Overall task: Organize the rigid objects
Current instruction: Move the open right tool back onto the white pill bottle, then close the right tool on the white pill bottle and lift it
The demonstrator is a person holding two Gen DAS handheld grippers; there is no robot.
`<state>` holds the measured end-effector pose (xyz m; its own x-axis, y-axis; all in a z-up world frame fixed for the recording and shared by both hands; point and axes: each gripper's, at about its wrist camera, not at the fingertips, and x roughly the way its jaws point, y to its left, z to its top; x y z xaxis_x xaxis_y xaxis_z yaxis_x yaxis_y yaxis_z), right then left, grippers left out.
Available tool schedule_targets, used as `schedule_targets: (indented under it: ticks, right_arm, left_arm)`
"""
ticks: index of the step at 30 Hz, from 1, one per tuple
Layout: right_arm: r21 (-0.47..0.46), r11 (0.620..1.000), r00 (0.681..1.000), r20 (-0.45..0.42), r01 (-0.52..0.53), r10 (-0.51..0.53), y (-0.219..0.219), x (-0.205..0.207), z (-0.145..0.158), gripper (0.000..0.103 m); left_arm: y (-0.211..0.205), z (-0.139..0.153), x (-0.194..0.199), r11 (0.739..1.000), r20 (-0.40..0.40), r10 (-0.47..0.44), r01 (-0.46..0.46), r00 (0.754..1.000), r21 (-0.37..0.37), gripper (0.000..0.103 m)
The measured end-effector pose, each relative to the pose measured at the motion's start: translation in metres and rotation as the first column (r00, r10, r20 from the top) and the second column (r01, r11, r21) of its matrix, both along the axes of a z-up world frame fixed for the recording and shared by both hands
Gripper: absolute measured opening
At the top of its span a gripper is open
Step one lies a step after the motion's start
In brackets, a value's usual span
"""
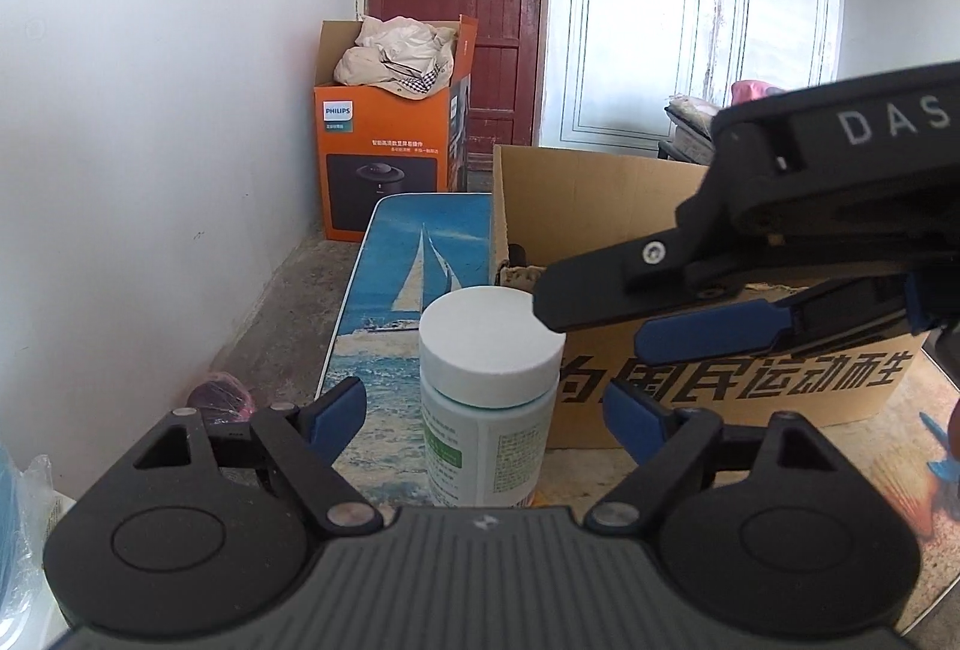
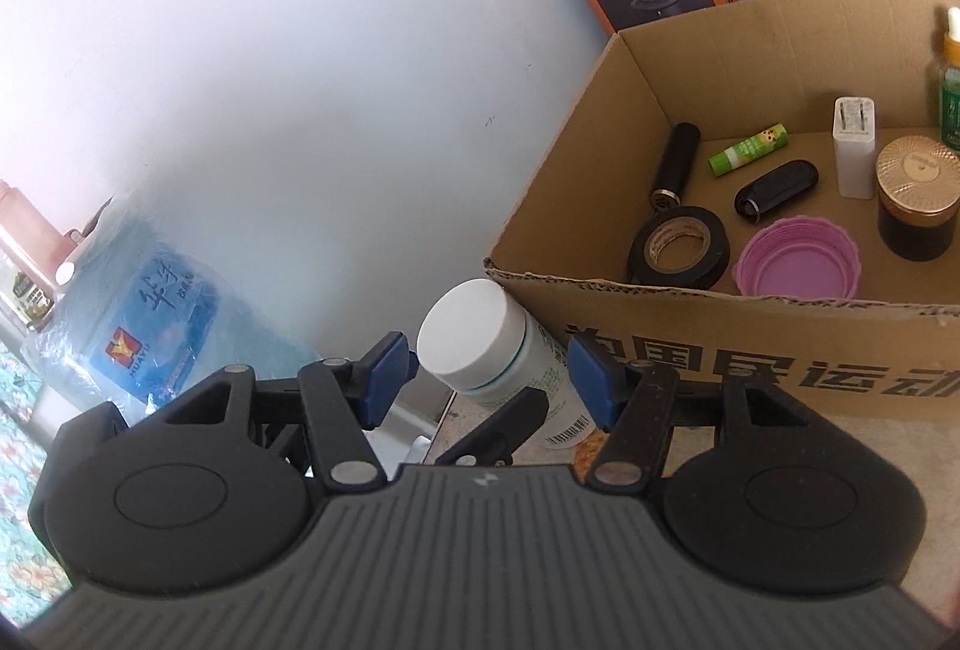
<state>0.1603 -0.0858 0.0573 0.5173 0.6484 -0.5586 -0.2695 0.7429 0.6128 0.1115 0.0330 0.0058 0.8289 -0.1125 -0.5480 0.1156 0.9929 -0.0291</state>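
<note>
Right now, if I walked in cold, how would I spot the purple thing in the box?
Find the big open brown cardboard box printed with black characters. On its floor, against the near wall, lies the round purple plastic lid. It sits between the black tape roll and the gold-lidded dark jar, and is the only purple, scallop-edged thing there.

Left gripper (image 1: pixel 485 405) and right gripper (image 2: pixel 489 373), both tilted downward, jaws apart.

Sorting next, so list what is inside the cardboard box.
Inside the cardboard box: a black tape roll, a purple lid, a black tube, a green glue stick, a black key fob, a white charger, a gold-lidded jar, a dropper bottle. The near wall hides the floor closest to it.
</note>
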Motion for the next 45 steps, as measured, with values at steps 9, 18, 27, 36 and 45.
schedule_targets:
  ticks: [9, 18, 27, 36, 45]
  right_arm:
    - [0.041, 0.999, 0.998, -0.062, 0.019, -0.017, 0.005, 0.017, -0.016, 0.055]
    - [0.05, 0.998, 0.997, -0.072, 0.027, -0.023, 0.005, 0.023, -0.019, 0.043]
    - [0.041, 0.999, 0.998, -0.065, 0.028, -0.026, 0.001, 0.017, -0.015, 0.04]
    - [0.03, 0.999, 0.998, -0.052, 0.035, -0.033, -0.009, 0.003, -0.006, 0.041]
    - [0.042, 0.998, 0.999, -0.036, 0.039, -0.038, -0.02, -0.011, 0.003, 0.041]
  left_arm:
    - [0.0, -0.006, 0.014, 1.0, -0.036, -0.011, 0.01, 0.999, -0.03, 0.064]
    - [-0.002, -0.006, 0.02, 1.0, -0.056, 0.009, -0.01, 0.998, -0.025, 0.055]
    - [-0.008, -0.003, 0.016, 0.999, -0.065, 0.008, -0.01, 0.998, -0.031, 0.054]
    - [-0.018, 0.001, 0.008, 1.0, -0.061, -0.011, 0.01, 0.998, -0.027, 0.054]
    - [-0.026, 0.01, -0.001, 1.0, -0.054, -0.023, 0.022, 0.998, -0.013, 0.054]
